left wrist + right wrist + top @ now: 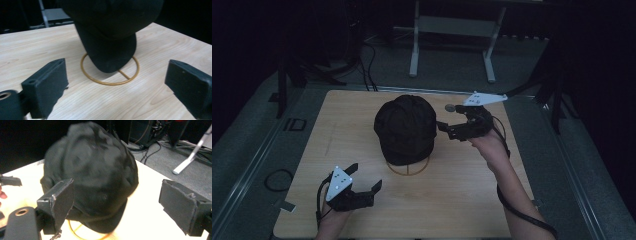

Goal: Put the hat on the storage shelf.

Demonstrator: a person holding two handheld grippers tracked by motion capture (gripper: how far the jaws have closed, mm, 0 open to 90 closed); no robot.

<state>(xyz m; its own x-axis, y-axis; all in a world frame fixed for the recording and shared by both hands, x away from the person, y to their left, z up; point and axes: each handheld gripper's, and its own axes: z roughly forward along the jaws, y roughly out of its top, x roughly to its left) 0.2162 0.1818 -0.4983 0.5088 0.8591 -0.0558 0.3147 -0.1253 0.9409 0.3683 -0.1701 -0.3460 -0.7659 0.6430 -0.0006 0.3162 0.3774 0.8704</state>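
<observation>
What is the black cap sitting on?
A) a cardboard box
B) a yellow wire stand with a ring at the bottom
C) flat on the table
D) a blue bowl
B: the black cap sits raised on a yellow wire stand, whose round ring rests on the wooden table under the cap's brim.

black cap (405, 127) on wire stand (408, 167), grippers apart
</observation>
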